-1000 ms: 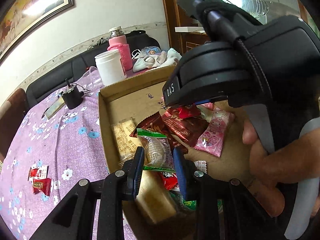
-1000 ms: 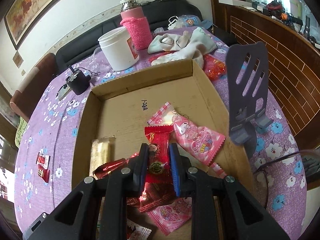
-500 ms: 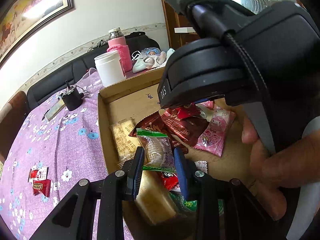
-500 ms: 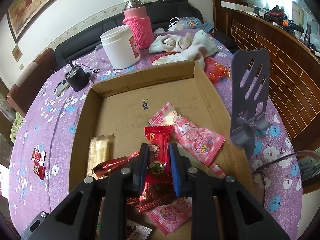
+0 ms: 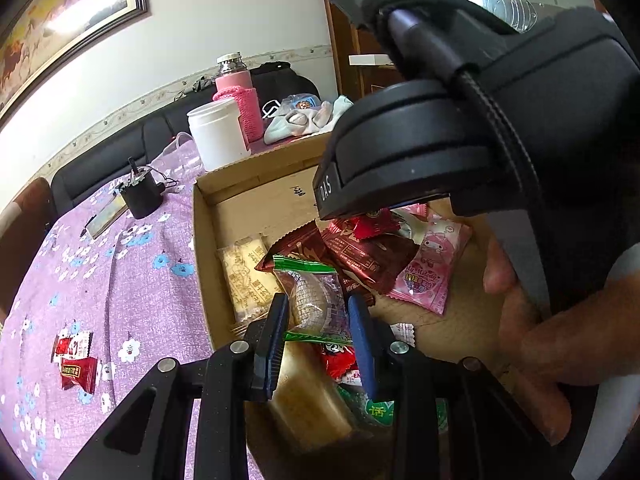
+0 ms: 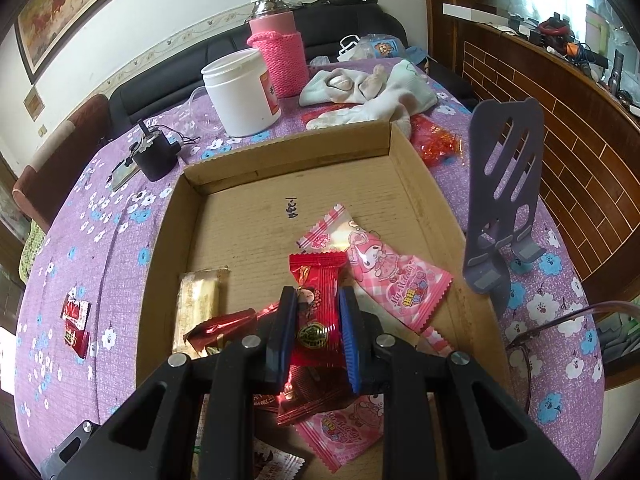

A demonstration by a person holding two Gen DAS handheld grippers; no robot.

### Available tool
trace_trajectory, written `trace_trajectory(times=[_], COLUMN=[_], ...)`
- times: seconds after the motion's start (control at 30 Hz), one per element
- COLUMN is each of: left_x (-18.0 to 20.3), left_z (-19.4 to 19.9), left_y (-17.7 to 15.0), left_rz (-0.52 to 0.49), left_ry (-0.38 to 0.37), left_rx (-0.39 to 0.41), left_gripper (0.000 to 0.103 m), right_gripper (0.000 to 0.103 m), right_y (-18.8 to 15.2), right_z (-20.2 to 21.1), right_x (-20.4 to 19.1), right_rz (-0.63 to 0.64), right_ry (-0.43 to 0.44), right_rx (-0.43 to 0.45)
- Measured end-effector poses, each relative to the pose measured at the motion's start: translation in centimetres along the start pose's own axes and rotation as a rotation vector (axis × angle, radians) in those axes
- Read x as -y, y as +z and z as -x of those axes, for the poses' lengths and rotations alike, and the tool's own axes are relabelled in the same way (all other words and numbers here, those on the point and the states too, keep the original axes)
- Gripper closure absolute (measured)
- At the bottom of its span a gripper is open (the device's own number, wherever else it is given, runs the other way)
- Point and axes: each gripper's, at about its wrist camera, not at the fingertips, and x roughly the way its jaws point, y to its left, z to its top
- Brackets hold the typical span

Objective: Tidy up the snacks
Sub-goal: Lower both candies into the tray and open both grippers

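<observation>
Carton tray (image 6: 420, 184) on the purple flowered desk (image 6: 100, 240), seen from both wrist cameras, with most snacks already lying inside it. Right tool (image 6: 318, 334), lower centre of its frame, is clamped on a red candy packet (image 6: 316, 280); the packet's long axis runs up the frame, in line with the fingers, and its free end juts out over the tray floor beside a pink cartoon packet (image 6: 396, 280). Left tool (image 5: 318, 338), lower centre of its own frame, is clamped on a clear green-edged packet (image 5: 316, 292), likewise lengthwise between the pads and hanging above the heap in the tray's near corner. Both held packets sit directly over the tray, so release probably needs only a short lowering. Two small red packets (image 5: 74, 360) lie outside on the cloth at the left edge, nearer the left tool.
</observation>
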Motion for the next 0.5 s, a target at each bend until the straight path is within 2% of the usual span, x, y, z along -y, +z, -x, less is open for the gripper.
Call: trace_trajectory(times=[0.5], left_x=[-0.16], left_z=[-0.39], left_y=[0.06], left_rz=[0.005], left_ry=[-0.009], left_rx=[-0.006], left_gripper=[0.071], right_gripper=[0.082], right_y=[0.06], right_z=[0.12], right_x=[0.10], right_rz=[0.002], right_ry=[0.003], right_rx=[0.003])
